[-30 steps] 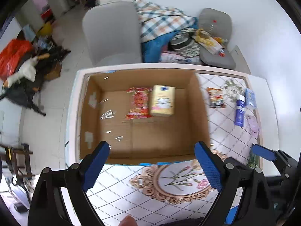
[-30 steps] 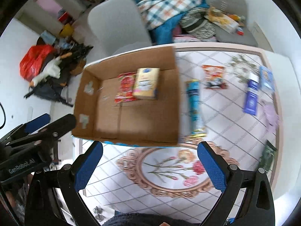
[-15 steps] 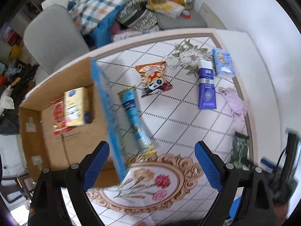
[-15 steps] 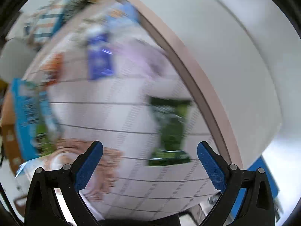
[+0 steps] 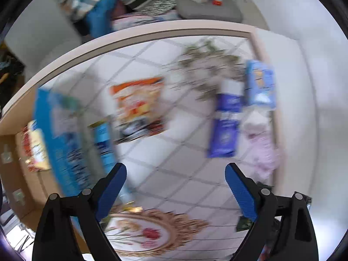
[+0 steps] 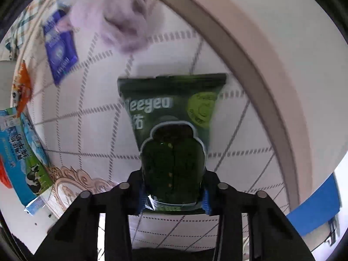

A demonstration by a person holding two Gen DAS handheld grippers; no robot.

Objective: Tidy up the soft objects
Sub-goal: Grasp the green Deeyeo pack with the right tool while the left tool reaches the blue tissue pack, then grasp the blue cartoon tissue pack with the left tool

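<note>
A dark green snack packet (image 6: 171,113) lies flat on the checked tablecloth near the table's right edge. My right gripper (image 6: 173,193) is closing on it, its blue pads pressing both sides of the packet's near end. In the blurred left wrist view my left gripper (image 5: 176,169) hangs open over bare cloth with nothing between its fingers. Beyond it lie an orange snack packet (image 5: 139,102), a dark blue packet (image 5: 226,126), a light blue packet (image 5: 260,87) and a pale pink soft cloth (image 5: 263,145). A long blue packet (image 5: 104,143) lies beside the cardboard box (image 5: 13,174).
The box stands at the left with a blue-printed wall (image 5: 58,134) and a yellow packet (image 5: 37,150) inside. The table's rim (image 6: 250,69) curves close to the green packet. Chairs piled with clothes (image 5: 97,6) stand behind the table.
Both grippers swung right from the box and sank toward the cloth. The right gripper went from wide open to shut on the green packet. The left stayed open.
</note>
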